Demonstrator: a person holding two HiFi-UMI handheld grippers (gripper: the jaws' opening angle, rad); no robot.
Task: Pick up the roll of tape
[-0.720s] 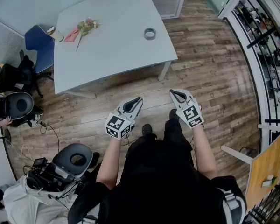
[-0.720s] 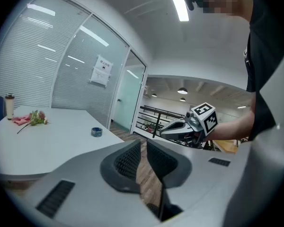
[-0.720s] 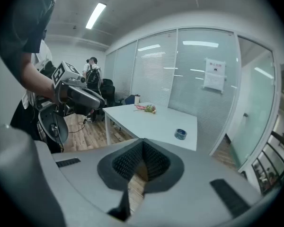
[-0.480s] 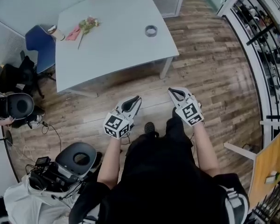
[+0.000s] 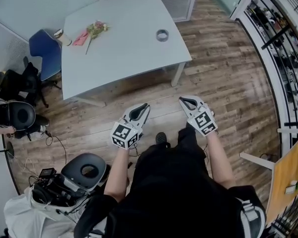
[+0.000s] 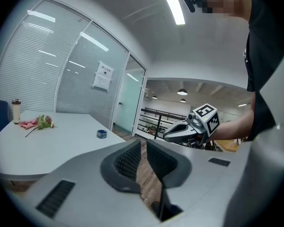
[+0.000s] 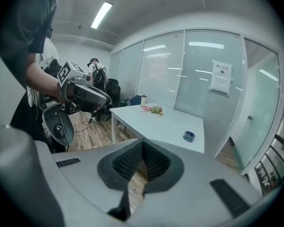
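blue tape roll [image 5: 162,35] well beyond both tongs [image 5: 146,106] [image 5: 182,100]

Smooth matt table [image 5: 124,43], wood-plank floor [image 5: 228,83].

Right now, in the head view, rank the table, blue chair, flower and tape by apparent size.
1. table
2. blue chair, partly behind the table
3. flower, stem included
4. tape, the smallest, though flower and tape are fairly close in size
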